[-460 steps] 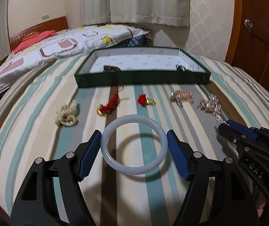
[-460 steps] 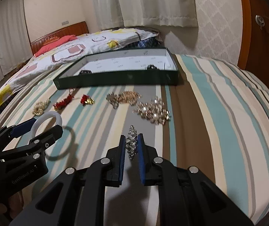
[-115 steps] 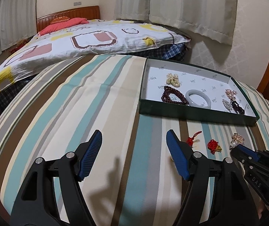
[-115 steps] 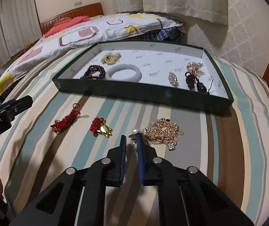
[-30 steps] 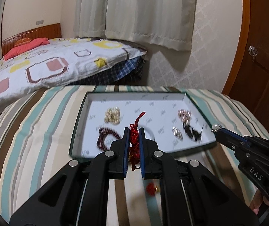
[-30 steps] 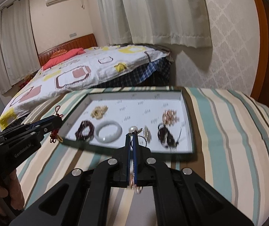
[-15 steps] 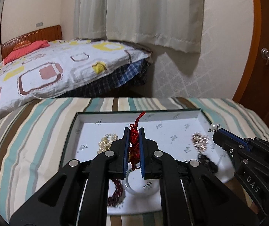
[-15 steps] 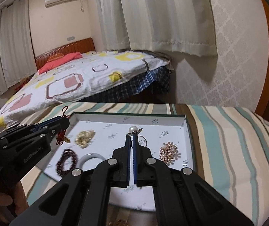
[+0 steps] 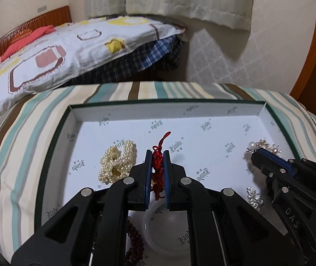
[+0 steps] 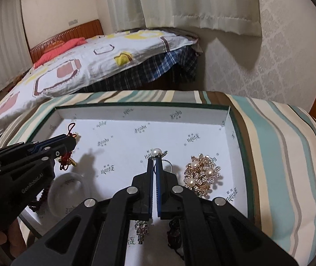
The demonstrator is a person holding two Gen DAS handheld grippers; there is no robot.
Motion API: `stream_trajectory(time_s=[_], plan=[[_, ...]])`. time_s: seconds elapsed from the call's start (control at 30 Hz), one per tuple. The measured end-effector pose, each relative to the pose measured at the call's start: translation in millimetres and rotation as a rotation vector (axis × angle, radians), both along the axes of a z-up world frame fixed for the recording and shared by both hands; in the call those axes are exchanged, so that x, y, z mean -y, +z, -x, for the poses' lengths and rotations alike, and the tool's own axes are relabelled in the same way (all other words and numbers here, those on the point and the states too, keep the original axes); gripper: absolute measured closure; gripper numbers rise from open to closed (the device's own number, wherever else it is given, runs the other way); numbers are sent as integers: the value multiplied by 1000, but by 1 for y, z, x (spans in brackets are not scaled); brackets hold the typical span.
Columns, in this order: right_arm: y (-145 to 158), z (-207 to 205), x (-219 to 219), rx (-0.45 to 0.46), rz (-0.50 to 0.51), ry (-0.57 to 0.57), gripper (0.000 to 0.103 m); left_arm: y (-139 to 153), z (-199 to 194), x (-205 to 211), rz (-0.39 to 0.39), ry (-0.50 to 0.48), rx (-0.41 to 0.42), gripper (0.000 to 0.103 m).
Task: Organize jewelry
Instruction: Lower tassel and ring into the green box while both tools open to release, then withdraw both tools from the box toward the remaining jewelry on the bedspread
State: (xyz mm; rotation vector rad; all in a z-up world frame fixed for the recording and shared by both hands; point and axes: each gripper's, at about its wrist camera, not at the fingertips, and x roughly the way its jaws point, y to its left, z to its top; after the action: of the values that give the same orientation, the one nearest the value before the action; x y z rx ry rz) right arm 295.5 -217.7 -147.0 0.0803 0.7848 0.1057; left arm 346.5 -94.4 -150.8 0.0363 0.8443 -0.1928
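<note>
Left wrist view: left gripper (image 9: 157, 155) clamped on red knot charm (image 9: 158, 164), held over middle of box (image 9: 53, 146). Pearl bracelet (image 9: 117, 161) lies twd box's left edge. Right wrist view: right gripper (image 10: 155, 161) closed on pearl earring (image 10: 156, 151), above box centre-right; gold brooch (image 10: 202, 175) near right edge.

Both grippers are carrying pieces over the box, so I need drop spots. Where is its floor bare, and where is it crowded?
Bare: the box's back strip along the far wall, and the middle between the pearl bracelet and gold brooch. Crowded: the near edge, with the white bangle, dark bead bracelet and silver brooch.
</note>
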Motion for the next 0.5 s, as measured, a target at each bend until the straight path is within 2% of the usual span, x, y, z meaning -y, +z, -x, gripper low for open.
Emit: stream_trajectory(time_s=[0.17,0.3,0.43,0.47,0.5], plan=[[-4,-3,1,-20,1,3,100,-7,-3,1,-11,-4,-24,92],[-5,-4,3,-22,-9,-3,94,-8,-3,1,-13,-6,-28,89],[-3,-2,6,-11,-26,-9,80,-6,-2,-1,-3,0,-23,68],[-1,-1,6,-3,-29,-11,79,-5,-1,-1,3,2,-15,61],[2,1,6,7,-30,-11,78,-3,0,-2,6,3,-11,59]])
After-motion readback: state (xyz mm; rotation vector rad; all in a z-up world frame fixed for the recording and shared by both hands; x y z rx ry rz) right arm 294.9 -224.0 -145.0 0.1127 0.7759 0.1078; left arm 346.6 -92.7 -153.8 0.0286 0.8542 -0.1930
